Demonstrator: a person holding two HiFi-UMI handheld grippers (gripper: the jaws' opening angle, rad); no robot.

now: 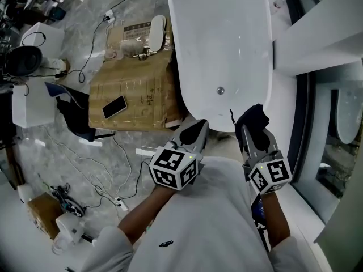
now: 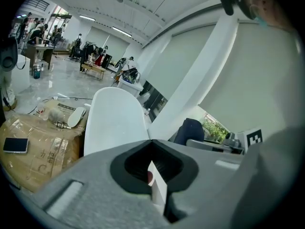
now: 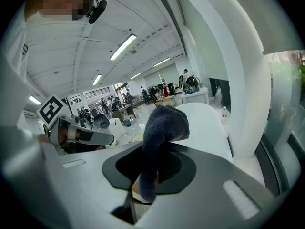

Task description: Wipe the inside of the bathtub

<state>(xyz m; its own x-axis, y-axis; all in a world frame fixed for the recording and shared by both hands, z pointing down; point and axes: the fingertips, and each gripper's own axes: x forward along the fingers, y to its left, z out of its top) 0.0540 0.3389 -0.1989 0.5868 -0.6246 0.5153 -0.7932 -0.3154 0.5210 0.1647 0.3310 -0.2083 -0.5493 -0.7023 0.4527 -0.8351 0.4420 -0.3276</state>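
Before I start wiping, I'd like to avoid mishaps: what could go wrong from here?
The cloth is pinched by one part in the right gripper and flops over the jaws, so it may pull loose when dragged. If it shifts, the hard jaws could scrape the tub. Cables lie on the floor at your left; stepping there could snag one.
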